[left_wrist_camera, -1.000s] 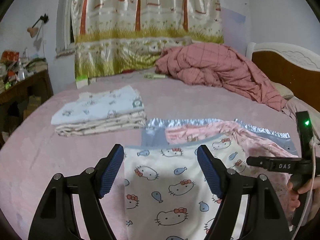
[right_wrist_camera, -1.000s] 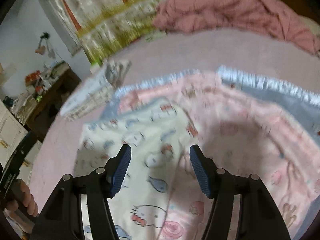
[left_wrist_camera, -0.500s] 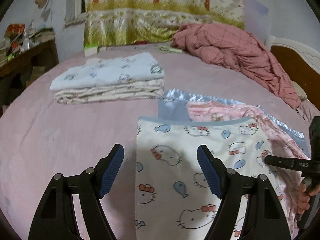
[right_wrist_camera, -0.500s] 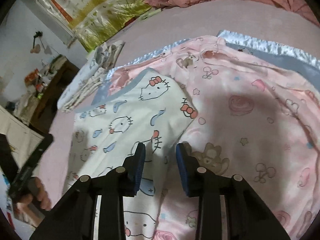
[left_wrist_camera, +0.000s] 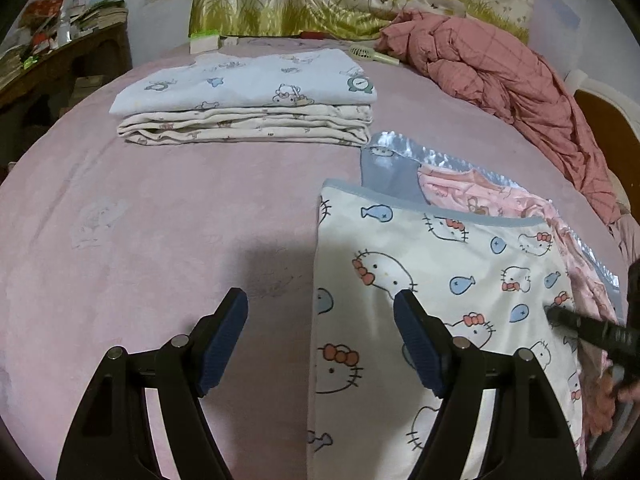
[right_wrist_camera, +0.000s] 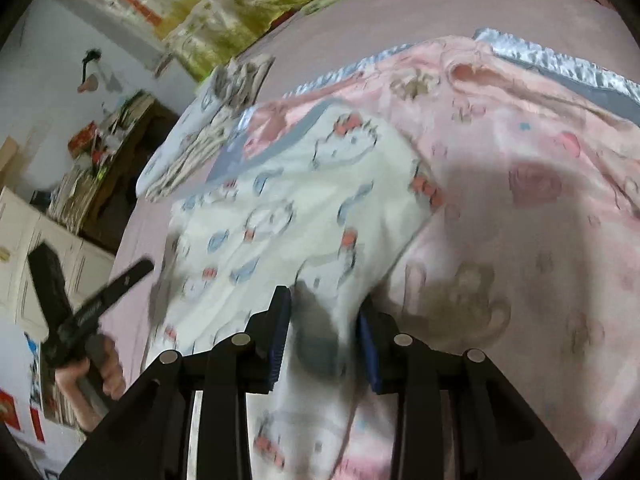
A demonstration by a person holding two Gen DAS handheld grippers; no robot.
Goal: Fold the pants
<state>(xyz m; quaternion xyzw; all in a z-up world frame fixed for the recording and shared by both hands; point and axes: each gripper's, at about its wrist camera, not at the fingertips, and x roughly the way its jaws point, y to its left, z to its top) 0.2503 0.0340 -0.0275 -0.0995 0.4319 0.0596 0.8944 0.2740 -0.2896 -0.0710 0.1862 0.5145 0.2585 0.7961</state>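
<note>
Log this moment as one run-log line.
task: fold pants | left gripper: open over cat-print pants edge | right gripper: part-closed, pants fabric between pads

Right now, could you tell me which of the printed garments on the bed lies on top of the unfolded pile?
The white cat-print pants with the blue waistband; the pink printed garment and grey satin-edged piece lie beneath them, and the folded stack sits apart.

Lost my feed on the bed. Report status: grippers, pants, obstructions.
Left gripper open, fingers straddling the pants' edge. Right gripper pinching a fold of the cat-print pants. Pink garment underneath; folded stack well clear.
</note>
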